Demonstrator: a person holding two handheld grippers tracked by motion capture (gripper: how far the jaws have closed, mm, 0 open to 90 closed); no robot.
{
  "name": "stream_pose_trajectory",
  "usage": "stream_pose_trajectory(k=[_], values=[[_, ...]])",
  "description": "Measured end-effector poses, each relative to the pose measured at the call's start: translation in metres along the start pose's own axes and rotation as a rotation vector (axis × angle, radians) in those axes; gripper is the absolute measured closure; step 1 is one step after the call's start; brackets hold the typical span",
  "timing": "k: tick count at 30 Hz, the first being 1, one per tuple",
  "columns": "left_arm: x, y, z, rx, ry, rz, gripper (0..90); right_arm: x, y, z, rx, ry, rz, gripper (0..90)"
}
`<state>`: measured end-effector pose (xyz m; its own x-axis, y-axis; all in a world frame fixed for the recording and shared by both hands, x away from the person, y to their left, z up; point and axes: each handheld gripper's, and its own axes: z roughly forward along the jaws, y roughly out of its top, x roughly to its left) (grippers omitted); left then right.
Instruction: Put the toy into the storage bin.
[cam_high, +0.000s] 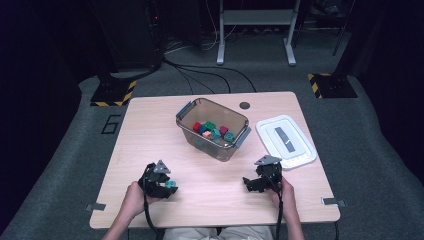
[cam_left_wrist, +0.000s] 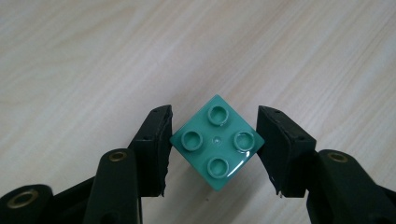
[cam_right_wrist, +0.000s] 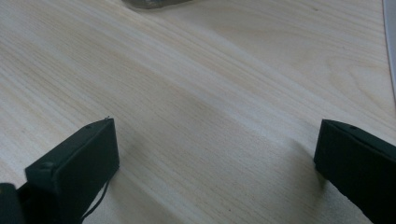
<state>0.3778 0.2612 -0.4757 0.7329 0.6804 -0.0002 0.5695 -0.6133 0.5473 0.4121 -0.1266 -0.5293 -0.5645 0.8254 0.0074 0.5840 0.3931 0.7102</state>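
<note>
With teal brick (cam_left_wrist: 216, 141) clamped corner to corner in left tongs (cam_left_wrist: 215, 149), carry up-right toward clear bin (cam_high: 239, 141); right tongs (cam_right_wrist: 215, 154) wide, holding nothing.

On a wooden bench (cam_high: 150, 130), the left hand-held gripper (cam_high: 167, 185) grips a teal block (cam_high: 171, 184); a clear bin (cam_high: 212, 129) of blocks stands beside its white lid (cam_high: 286, 141).

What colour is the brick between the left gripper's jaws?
Teal green, a four-stud brick; it shows best in the left gripper view.
</note>
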Motion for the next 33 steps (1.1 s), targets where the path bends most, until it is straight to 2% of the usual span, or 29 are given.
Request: stream_pose_trajectory(k=[5, 12, 15, 23, 32, 33], values=[[0.008, 0.021, -0.006, -0.018, 0.003, 0.02, 47.1, 0.0, 0.0, 0.0, 0.0, 0.0, 0.0, 0.0], [0.015, 0.039, -0.011, -0.033, 0.014, 0.032, 47.1, 0.0, 0.0, 0.0, 0.0, 0.0, 0.0, 0.0], [0.02, 0.05, -0.017, -0.04, 0.024, 0.04, 47.1, 0.0, 0.0, 0.0, 0.0, 0.0, 0.0, 0.0], [0.028, 0.069, -0.027, -0.055, 0.043, 0.052, 47.1, 0.0, 0.0, 0.0, 0.0, 0.0, 0.0, 0.0], [0.039, 0.096, -0.042, -0.073, 0.046, 0.06, 47.1, 0.0, 0.0, 0.0, -0.001, 0.0, 0.0, 0.0], [0.04, 0.1, -0.044, -0.074, 0.059, 0.067, 47.1, 0.0, 0.0, 0.0, 0.0, 0.0, 0.0, 0.0]])
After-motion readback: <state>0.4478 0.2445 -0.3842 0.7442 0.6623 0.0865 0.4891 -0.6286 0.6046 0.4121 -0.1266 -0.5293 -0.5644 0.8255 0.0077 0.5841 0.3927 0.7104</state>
